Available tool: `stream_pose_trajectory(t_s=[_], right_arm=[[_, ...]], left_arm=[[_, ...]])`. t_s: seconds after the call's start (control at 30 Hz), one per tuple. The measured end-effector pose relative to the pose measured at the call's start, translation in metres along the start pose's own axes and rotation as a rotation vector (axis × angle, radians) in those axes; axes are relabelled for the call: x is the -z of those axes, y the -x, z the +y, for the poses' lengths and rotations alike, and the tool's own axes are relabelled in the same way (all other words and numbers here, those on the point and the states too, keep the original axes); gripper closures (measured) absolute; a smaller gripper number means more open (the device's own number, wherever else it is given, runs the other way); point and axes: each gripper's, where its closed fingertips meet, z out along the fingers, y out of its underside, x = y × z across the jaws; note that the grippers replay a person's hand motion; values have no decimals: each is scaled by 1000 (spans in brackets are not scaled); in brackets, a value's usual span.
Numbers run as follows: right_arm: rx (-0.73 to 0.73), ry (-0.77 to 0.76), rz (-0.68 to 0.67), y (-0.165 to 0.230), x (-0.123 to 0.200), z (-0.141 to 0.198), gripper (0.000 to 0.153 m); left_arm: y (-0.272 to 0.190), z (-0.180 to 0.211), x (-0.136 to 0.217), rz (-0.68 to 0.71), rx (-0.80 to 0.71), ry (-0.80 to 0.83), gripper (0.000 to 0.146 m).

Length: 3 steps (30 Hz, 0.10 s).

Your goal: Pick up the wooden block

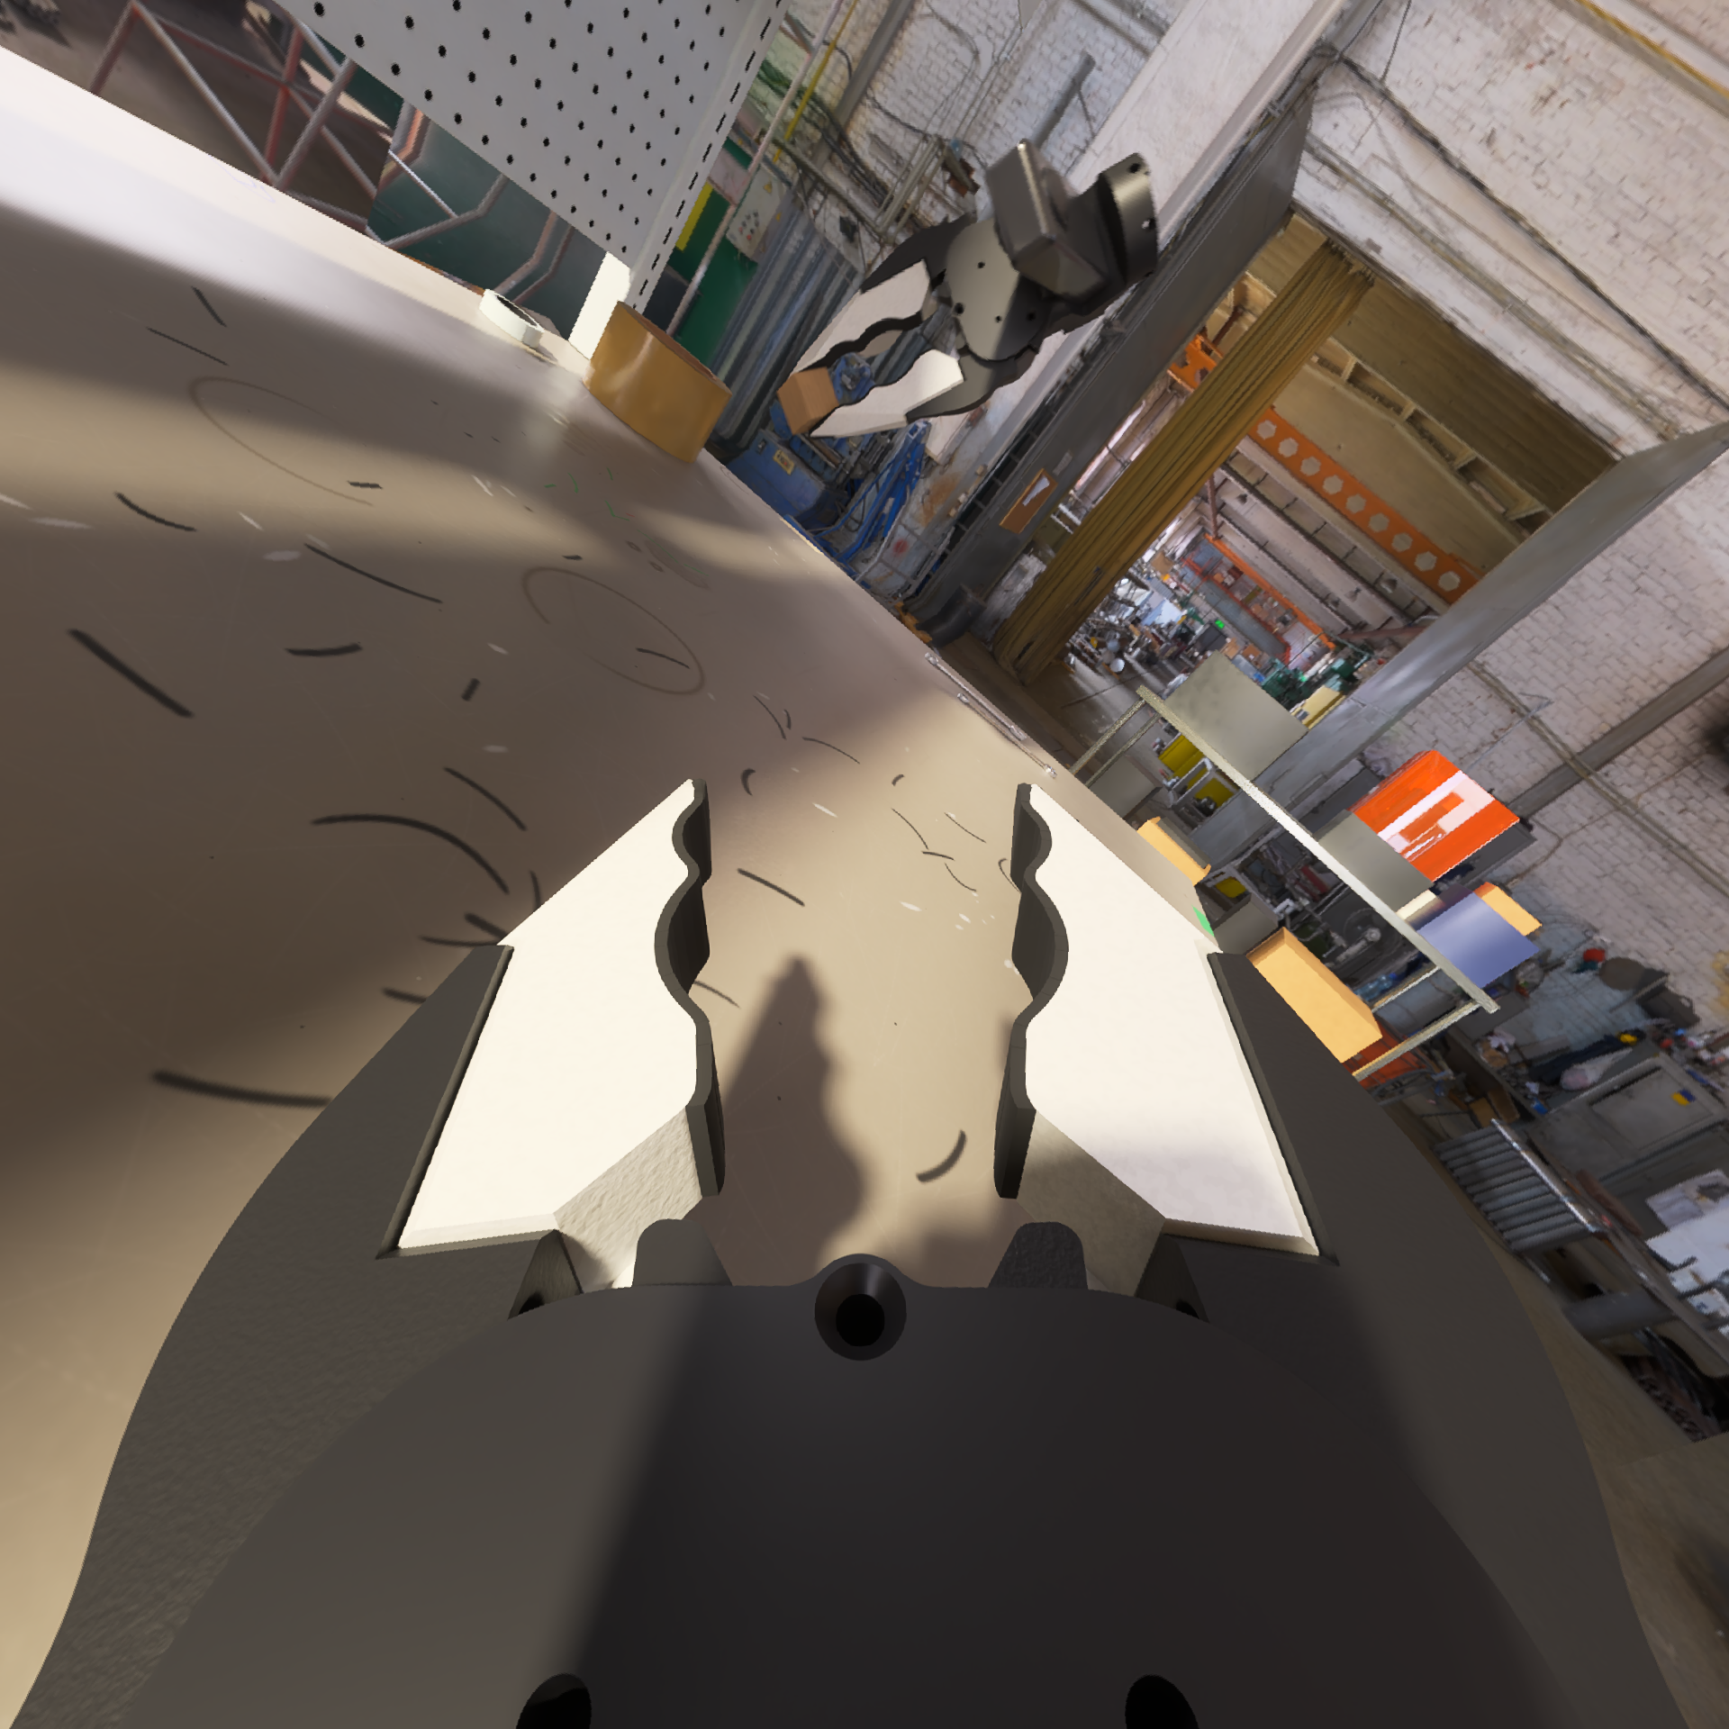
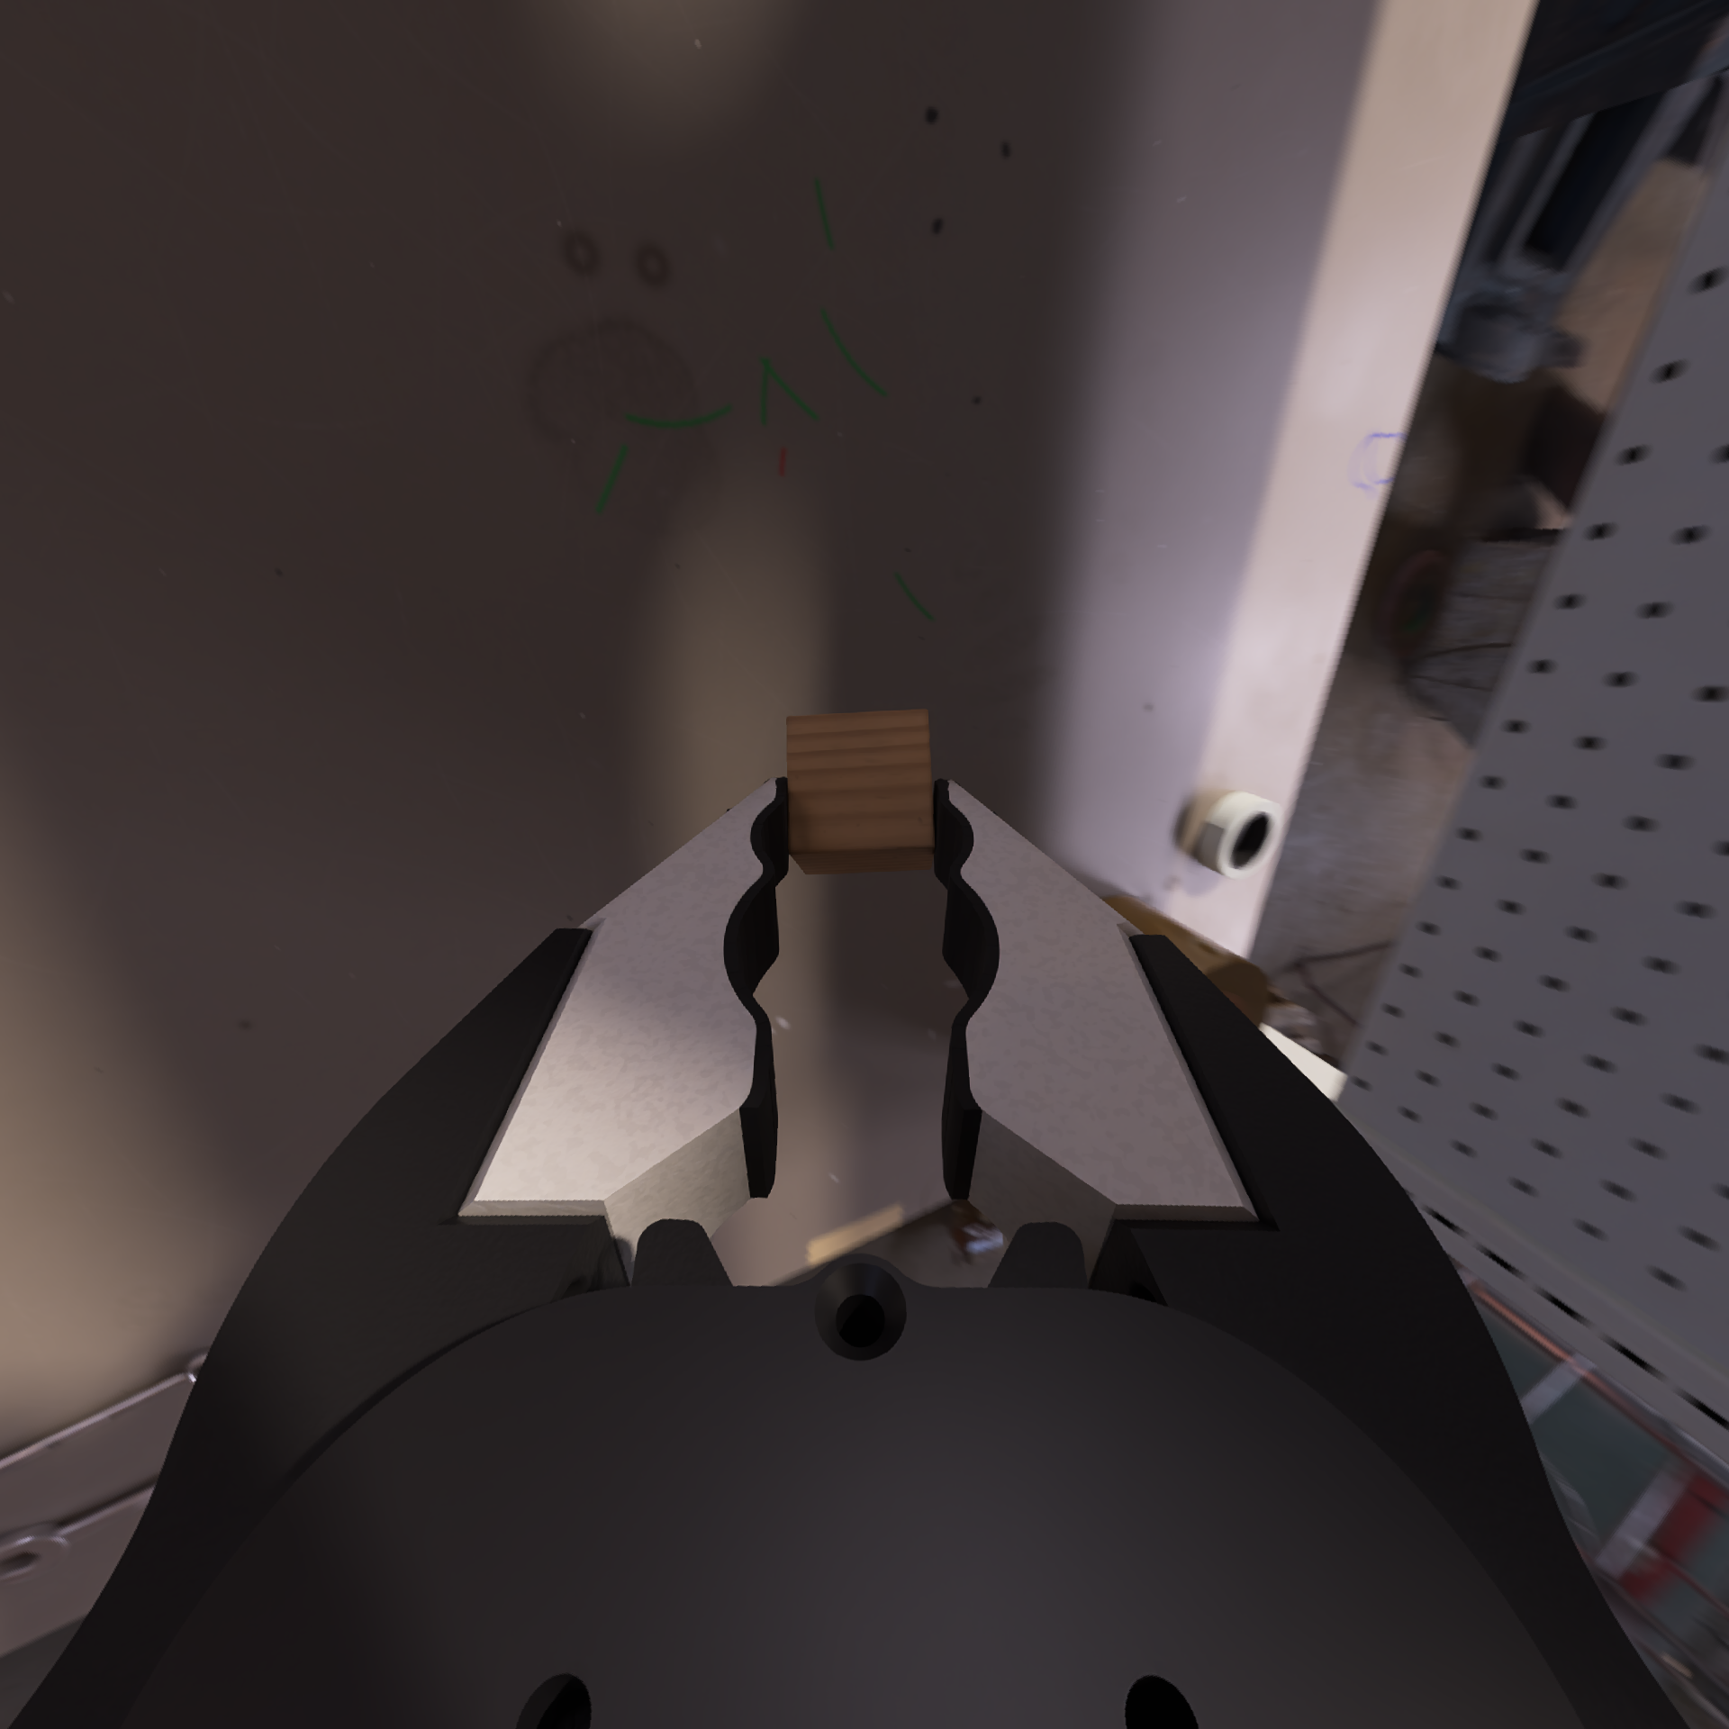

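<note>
The wooden block (image 2: 859, 795) is a small light-brown cube with visible grain. My right gripper (image 2: 861, 795) is shut on it at the fingertips and holds it in the air above the table. In the left wrist view the right gripper (image 1: 823, 398) hangs past the table's far edge with the wooden block (image 1: 806, 397) between its tips. My left gripper (image 1: 861, 795) is open and empty, low over the scratched beige table (image 1: 327, 524), with nothing between its fingers.
A brown tape roll (image 1: 655, 393) and a small white roll (image 1: 513, 316) sit near the table's far edge below a white pegboard (image 1: 561, 103). In the right wrist view the white roll (image 2: 1233, 831) lies at the right beside the pegboard (image 2: 1590, 842).
</note>
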Motion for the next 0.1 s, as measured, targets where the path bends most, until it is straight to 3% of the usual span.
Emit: stream_pose_trajectory(t_s=[0.1], right_arm=[[-58,-20,-81,4,-20,2,122]], left_arm=[[1,-1,2,2,18,-14,81]])
